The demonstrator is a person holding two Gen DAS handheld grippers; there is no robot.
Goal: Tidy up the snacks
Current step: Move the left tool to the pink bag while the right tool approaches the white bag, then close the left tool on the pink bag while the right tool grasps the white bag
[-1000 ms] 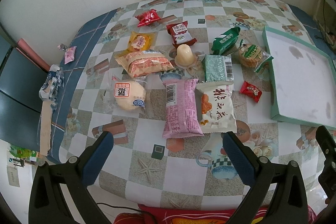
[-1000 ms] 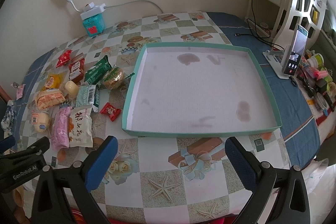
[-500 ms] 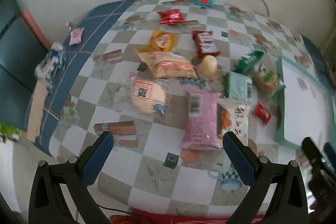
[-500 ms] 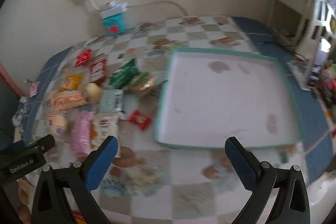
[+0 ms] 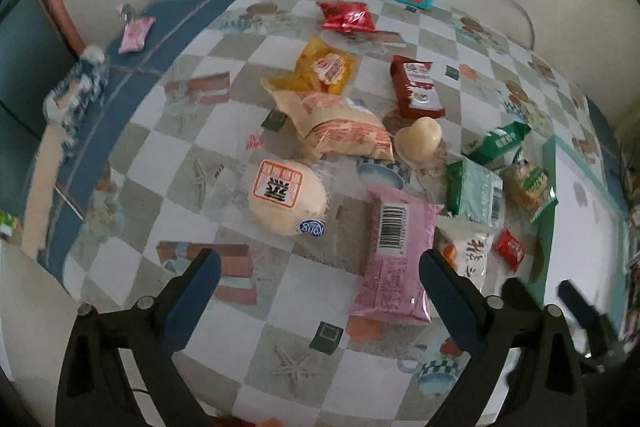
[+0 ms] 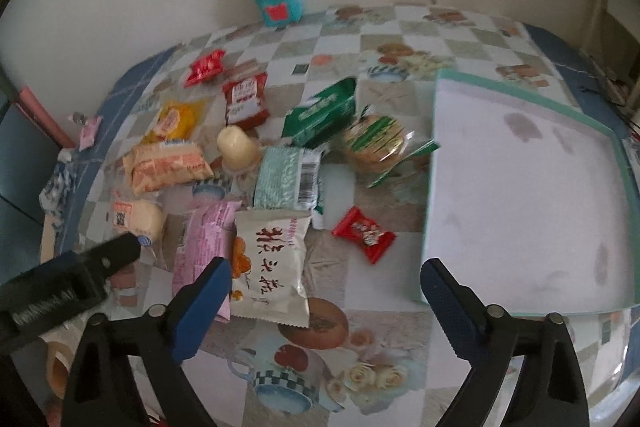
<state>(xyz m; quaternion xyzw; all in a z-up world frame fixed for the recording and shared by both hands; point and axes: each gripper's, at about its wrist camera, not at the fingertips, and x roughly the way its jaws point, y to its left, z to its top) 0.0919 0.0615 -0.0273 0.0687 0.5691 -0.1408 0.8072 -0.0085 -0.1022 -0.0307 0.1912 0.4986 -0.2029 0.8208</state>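
We hold the left gripper (image 5: pixel 320 285) and right gripper (image 6: pixel 326 285) released (jaws just narrowing slightly, nothing between them) above the snacks (image 6: pixel 272 263) scattered on the tabletop (image 6: pixel 400 347) beside the tray (image 6: pixel 520 75).

Black gripper (image 5: pixel 320 283), blue pads (image 5: pixel 192 301), silver screws

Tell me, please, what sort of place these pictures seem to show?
Most likely a room in a home: a table under a patterned checked tablecloth stands against a plain wall, strewn with packaged snacks such as a white packet, beside a shallow teal-rimmed tray.
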